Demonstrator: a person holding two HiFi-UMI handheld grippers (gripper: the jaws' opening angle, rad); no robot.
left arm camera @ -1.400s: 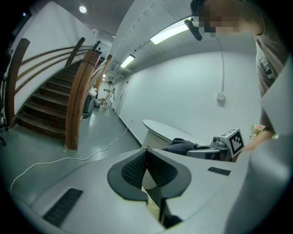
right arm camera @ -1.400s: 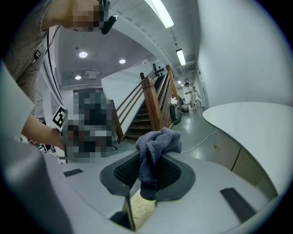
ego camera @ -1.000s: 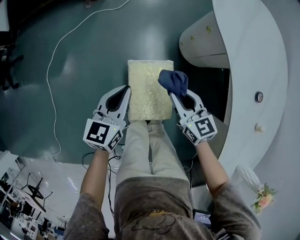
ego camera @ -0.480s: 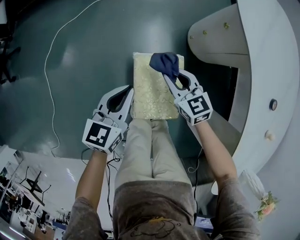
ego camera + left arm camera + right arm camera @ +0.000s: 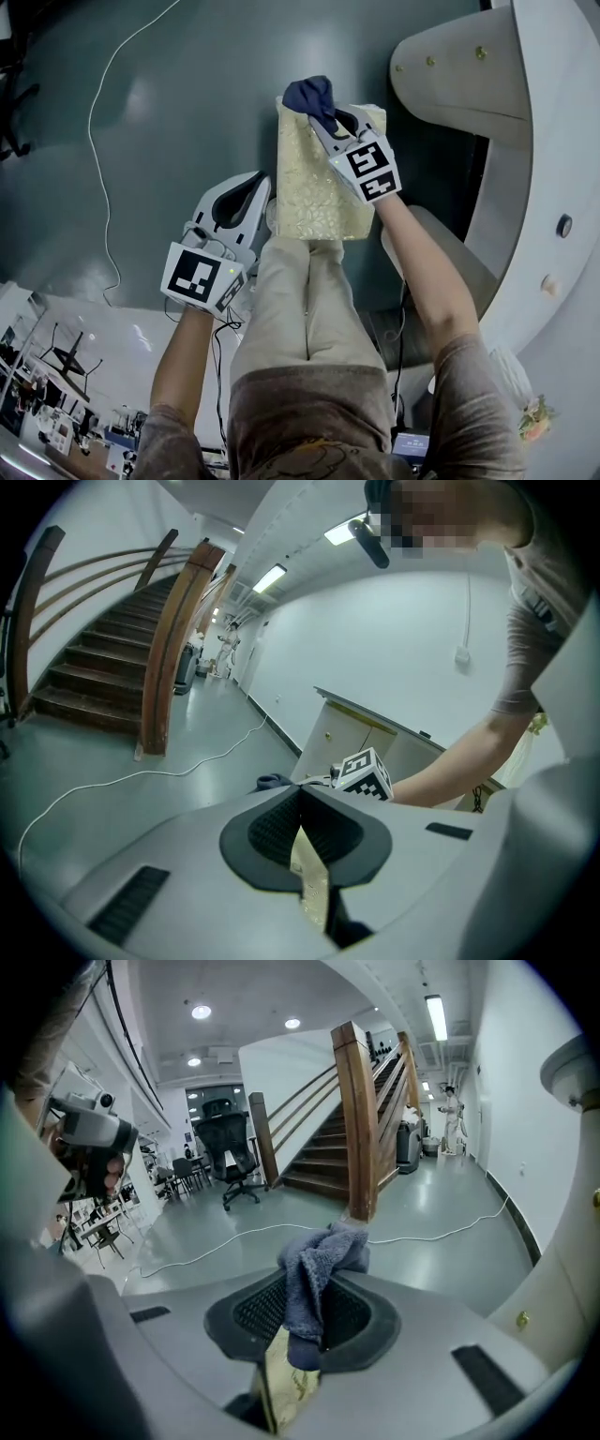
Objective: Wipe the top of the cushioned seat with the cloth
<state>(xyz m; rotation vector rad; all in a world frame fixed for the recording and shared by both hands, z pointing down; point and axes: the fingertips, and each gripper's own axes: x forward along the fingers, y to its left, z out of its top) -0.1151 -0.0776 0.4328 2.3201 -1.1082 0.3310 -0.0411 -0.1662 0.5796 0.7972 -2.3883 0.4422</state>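
Note:
The cushioned seat (image 5: 319, 178) has a pale gold patterned top and stands on the floor just beyond the person's knees. My right gripper (image 5: 325, 114) is shut on a dark blue cloth (image 5: 309, 96), which rests on the seat's far left corner. The right gripper view shows the cloth (image 5: 314, 1283) bunched between the jaws with a strip of the seat (image 5: 286, 1387) below. My left gripper (image 5: 251, 197) hangs at the seat's near left edge, shut with nothing in it. A sliver of the seat (image 5: 309, 878) shows under its jaws in the left gripper view.
A curved white counter (image 5: 525, 122) wraps round the right side. A white cable (image 5: 98, 150) snakes over the dark green floor on the left. The person's legs (image 5: 300, 309) reach up to the seat's near edge. A wooden staircase (image 5: 361, 1119) stands further off.
My right gripper has carried the cloth from the seat's right side up and leftward to its far left corner. The left gripper has stayed where it was.

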